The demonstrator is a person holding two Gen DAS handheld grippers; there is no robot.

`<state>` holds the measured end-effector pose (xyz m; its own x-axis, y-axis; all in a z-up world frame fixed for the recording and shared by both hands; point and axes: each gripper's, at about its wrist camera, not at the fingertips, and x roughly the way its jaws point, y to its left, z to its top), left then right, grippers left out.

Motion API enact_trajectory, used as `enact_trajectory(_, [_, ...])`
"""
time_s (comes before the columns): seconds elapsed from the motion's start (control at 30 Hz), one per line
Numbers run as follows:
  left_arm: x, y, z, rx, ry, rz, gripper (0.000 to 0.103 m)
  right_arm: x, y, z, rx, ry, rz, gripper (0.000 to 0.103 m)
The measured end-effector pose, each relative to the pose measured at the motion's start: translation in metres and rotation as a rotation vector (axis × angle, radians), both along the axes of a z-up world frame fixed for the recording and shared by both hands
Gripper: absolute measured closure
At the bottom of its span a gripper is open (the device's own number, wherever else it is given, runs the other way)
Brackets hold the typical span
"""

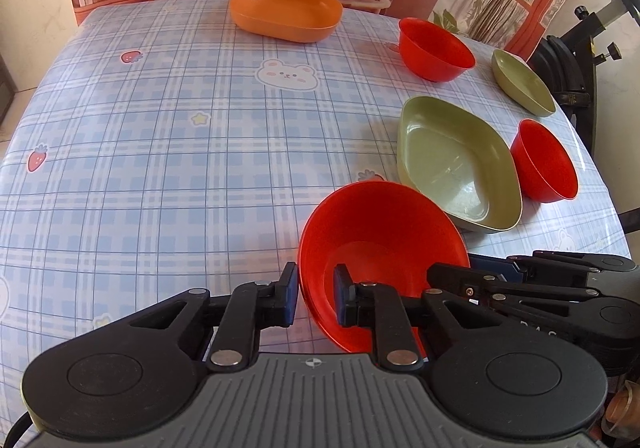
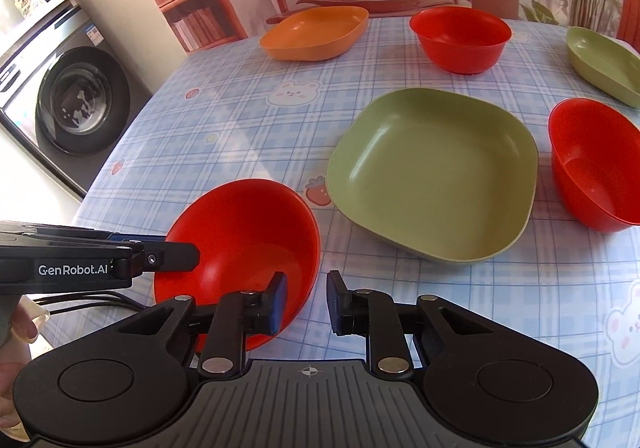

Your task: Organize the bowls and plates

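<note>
A red bowl (image 1: 380,244) sits tilted at the near edge of the table, also in the right wrist view (image 2: 244,232). My left gripper (image 1: 316,298) straddles its left rim, one finger outside and one inside, with a gap left. My right gripper (image 2: 307,302) straddles its right rim the same way; its left pad (image 2: 278,304) is inside the bowl. Neither pair of jaws presses the rim. A green square plate (image 2: 432,172) lies just beyond. Two more red bowls (image 2: 460,36) (image 2: 592,164), a second green plate (image 2: 604,64) and an orange plate (image 2: 316,32) stand farther back.
The table has a blue plaid cloth (image 1: 160,152). A washing machine (image 2: 76,96) stands left of the table. A printed backdrop with a plant hangs behind. Black stand hardware (image 1: 568,60) is at the far right edge.
</note>
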<state>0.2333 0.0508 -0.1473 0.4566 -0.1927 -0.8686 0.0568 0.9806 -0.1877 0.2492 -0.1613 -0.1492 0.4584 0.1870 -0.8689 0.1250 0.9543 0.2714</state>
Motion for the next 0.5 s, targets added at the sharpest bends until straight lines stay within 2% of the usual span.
enact_trajectory(0.13, [0.0011,0.0027,-0.0021,-0.014,0.008,0.012,0.09,-0.0003,-0.001,-0.0009,0.006,-0.003,-0.003,0.093])
enact_trajectory(0.5, [-0.0015,0.0052,-0.0039,-0.028,0.013,0.025,0.092,-0.0012,-0.007,-0.0024,0.05,-0.008,-0.044,0.095])
